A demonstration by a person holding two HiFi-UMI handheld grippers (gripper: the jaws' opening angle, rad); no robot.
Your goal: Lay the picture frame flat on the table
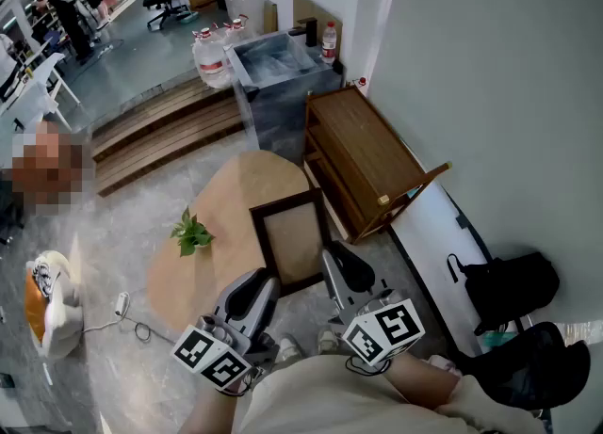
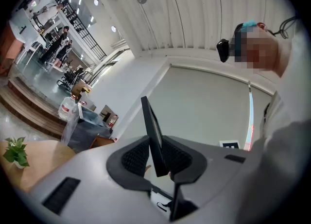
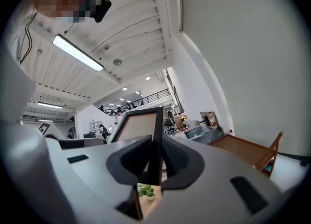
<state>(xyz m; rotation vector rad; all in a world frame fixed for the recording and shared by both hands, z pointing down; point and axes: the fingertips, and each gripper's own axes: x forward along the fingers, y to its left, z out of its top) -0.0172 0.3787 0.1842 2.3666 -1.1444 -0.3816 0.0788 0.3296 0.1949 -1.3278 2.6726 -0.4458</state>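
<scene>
**Figure. Carrying step: frame held in both claws, not yet laid down.**

You held the picture frame off the worktop, over its near right edge. The frame was tilted rather than flat. The head view did not settle whether its far edge touched the wood.

- **Left claw**: clamped on the frame's lower left rail. In the left gripper view the thin dark rail stood edge-on between the two pads, with the pads pressed to both sides.
- **Right claw**: clamped likewise on the lower right rail. In the right gripper view the rail ran up from between the pads, with the pale panel beside it.

**Step and next move (judgement).** The task was roughly midway: the frame was secured and the lowering was not done. The next move called for both claws to tip together so the frame turned level and settled on bare wood. It would need to land clear of the small potted plant to the left. Release should come only once the frame bore fully on the worktop.

**Materials and shapes.**

- **Frame:** a rectangle of narrow, dark, smooth moulding around a matte tan panel. It was thin in section and probably light and rigid.
- **Worktop:** pale wood with a rounded outline and an even surface.
- **Claw pads:** dark with a fine ribbed texture, set in grey moulded shells.
</scene>
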